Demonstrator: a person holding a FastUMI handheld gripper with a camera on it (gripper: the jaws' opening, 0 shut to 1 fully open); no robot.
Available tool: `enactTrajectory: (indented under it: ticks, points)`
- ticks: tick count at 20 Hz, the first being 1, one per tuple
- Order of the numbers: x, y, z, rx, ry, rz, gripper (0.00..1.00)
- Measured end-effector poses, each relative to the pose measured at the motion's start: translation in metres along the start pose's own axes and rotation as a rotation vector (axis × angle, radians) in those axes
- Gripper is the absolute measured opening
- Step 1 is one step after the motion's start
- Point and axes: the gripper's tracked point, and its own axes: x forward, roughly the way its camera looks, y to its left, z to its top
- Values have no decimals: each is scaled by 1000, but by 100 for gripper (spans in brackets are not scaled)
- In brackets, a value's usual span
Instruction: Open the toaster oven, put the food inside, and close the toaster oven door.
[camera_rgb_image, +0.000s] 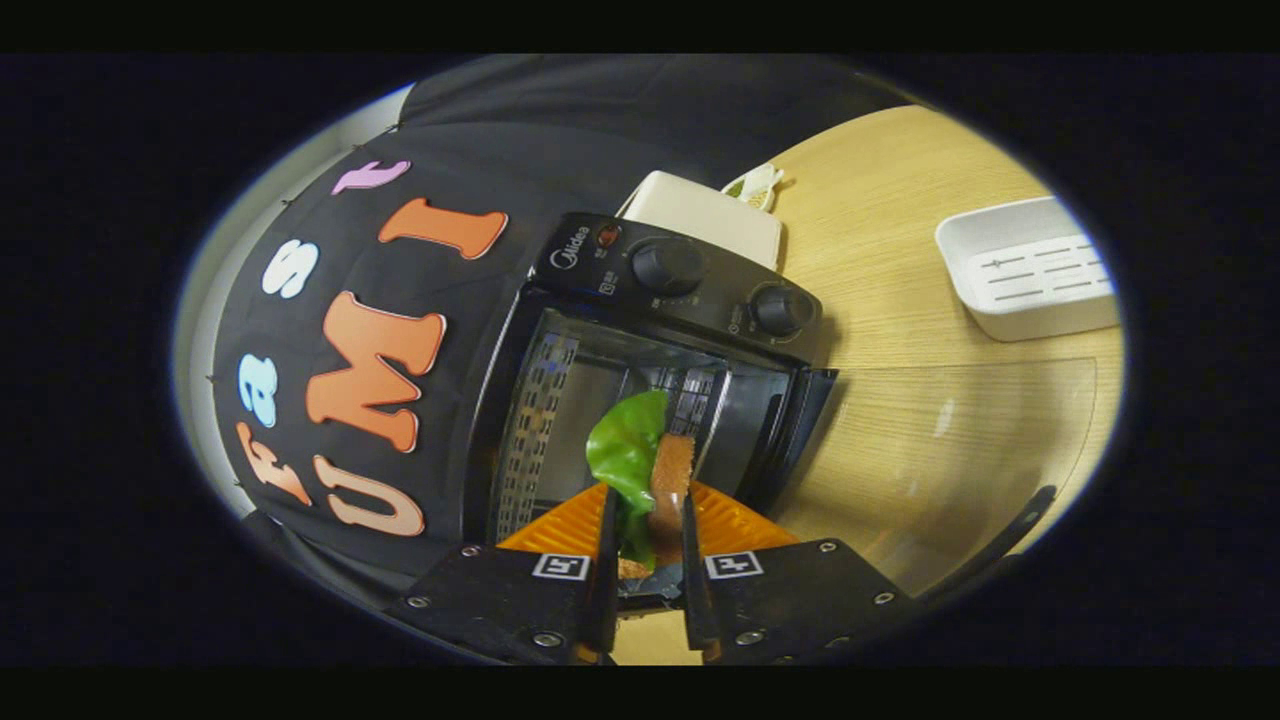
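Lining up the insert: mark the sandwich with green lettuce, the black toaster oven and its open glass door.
sandwich with green lettuce (640, 470), gripper view, lettuce leaf
black toaster oven (600, 275), gripper view, control panel
open glass door (950, 440), gripper view, glass pane

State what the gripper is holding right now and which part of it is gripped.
The gripper is shut on the sandwich, clamping its near end with the green lettuce, while the far end points into the open toaster oven.
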Motion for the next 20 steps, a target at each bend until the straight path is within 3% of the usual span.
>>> enactTrajectory:
  ticks: [4,6,7,9,10,16,20]
  points:
    - [15,1,-15,-6,29,-64,42]
    - [17,-1,-19,0,52,-80,58]
    - [15,2,-21,9,65,-78,75]
    - [9,-1,-22,-9,69,-93,93]
    - [5,-3,-20,-27,66,-99,97]
    - [-38,-9,-9,-125,73,-101,98]
    - [-75,-10,-3,-263,87,-84,98]
